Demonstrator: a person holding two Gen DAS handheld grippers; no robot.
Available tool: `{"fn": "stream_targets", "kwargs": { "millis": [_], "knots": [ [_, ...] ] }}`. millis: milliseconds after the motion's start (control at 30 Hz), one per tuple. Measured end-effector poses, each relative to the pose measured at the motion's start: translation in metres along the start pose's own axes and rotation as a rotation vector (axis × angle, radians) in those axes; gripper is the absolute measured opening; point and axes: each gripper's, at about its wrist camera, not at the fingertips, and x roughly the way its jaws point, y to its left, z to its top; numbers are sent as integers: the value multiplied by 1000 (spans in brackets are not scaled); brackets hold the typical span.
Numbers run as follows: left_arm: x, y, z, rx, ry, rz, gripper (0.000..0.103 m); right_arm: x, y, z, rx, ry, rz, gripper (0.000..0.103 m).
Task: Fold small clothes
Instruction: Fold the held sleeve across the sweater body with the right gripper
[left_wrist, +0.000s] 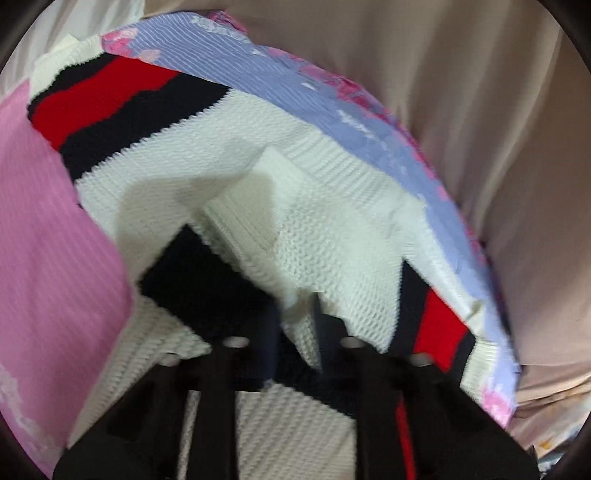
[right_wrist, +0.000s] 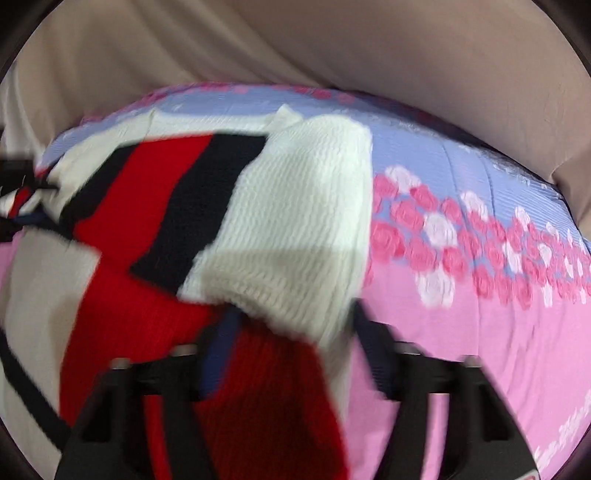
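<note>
A small white knit sweater (left_wrist: 258, 177) with black and red stripes lies on a pink and lilac flowered quilt (left_wrist: 48, 258). My left gripper (left_wrist: 297, 317) is shut on a fold of the sweater's white knit, with a black band beside it. In the right wrist view the sweater (right_wrist: 295, 206) is partly folded, a white sleeve laid over the striped body. My right gripper (right_wrist: 291, 317) has its fingers wide apart, and the white sleeve end drapes between them; the frame is blurred.
The quilt (right_wrist: 461, 332) spreads to the right of the sweater with a band of pink and white roses. Beige cloth (right_wrist: 332, 44) hangs behind the quilt, also in the left wrist view (left_wrist: 480, 129).
</note>
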Motion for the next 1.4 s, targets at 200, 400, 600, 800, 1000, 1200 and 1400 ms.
{"fn": "stream_targets", "kwargs": {
  "millis": [200,400,600,800,1000,1200,1400],
  "knots": [
    [16,-20,-26,127,-6,11,8,-1,-102,-15,402,-28,59,11],
    [0,-15,-17,73,-22,-42,9,1,-106,-30,398,14,132,16],
    [-2,-10,2,13,-27,-45,57,-54,-115,-21,442,-119,156,65],
    [13,-20,-3,111,-9,5,8,13,-100,63,390,-30,174,71],
    [16,-8,-1,112,-7,1,7,44,-107,81,386,-21,166,10],
    [15,-7,-2,94,14,-25,8,3,-88,84,294,-65,164,33],
    [17,-6,-5,121,-4,-20,9,37,24,108,-39,49,310,44]
  ]
}}
